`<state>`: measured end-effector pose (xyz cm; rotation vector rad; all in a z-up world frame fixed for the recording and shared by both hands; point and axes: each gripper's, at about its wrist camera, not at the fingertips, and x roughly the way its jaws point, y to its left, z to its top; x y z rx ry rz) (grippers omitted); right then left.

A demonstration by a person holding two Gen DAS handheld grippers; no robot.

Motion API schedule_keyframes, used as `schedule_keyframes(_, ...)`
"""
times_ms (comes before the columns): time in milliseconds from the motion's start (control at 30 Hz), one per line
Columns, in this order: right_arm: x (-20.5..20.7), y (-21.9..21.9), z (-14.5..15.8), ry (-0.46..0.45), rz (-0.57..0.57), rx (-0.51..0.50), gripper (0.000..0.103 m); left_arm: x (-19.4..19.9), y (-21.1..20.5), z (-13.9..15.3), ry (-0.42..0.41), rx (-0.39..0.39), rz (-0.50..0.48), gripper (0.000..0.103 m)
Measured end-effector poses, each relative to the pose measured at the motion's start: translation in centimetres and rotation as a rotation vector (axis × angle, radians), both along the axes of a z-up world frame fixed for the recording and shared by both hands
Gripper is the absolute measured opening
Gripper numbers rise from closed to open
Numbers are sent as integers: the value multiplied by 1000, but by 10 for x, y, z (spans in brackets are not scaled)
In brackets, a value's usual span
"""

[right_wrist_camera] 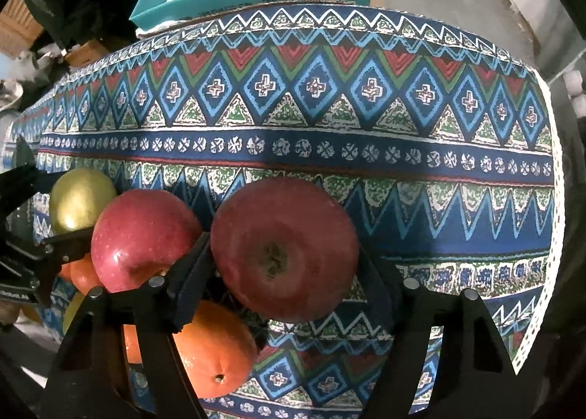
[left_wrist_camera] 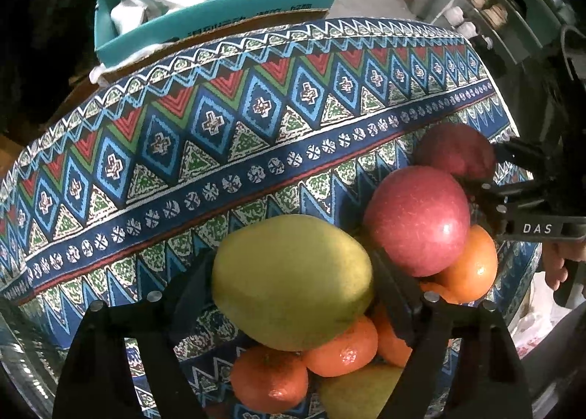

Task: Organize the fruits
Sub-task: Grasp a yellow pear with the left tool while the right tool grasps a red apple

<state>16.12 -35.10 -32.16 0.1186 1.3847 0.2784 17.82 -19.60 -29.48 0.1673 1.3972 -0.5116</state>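
Fruit lies heaped on a patterned blue cloth [left_wrist_camera: 219, 148]. My left gripper [left_wrist_camera: 293, 272] is shut on a green pear [left_wrist_camera: 289, 280], a finger pressed to each side of it. Beside the pear sit a red apple [left_wrist_camera: 417, 221] and several oranges [left_wrist_camera: 340, 349], with a second pear [left_wrist_camera: 359, 393] low in the heap. My right gripper [right_wrist_camera: 284, 254] is shut on a darker red apple [right_wrist_camera: 282, 250], stem end facing the camera. The left wrist view shows that same apple [left_wrist_camera: 454, 151] behind the heap, in the right gripper [left_wrist_camera: 487, 170]. An orange [right_wrist_camera: 216, 353] lies under the right gripper's left finger.
A teal box [left_wrist_camera: 219, 12] stuffed with bags and paper stands just past the cloth's far edge. The cloth's white-trimmed edge [right_wrist_camera: 549, 236] drops off at the right. A hand [left_wrist_camera: 556, 265] holds the right gripper. A clear curved rim [left_wrist_camera: 22, 364] shows at lower left.
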Motion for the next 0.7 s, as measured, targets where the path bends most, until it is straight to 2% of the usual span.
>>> schedule_keyframes(233,-5,6,6,-58,17,-48,74,-8,1,7,-77,38,-14,84)
schedule_keyframes(700,-23,10,44,-183,6,-103,74,-17,32,34,-132,11,40,83)
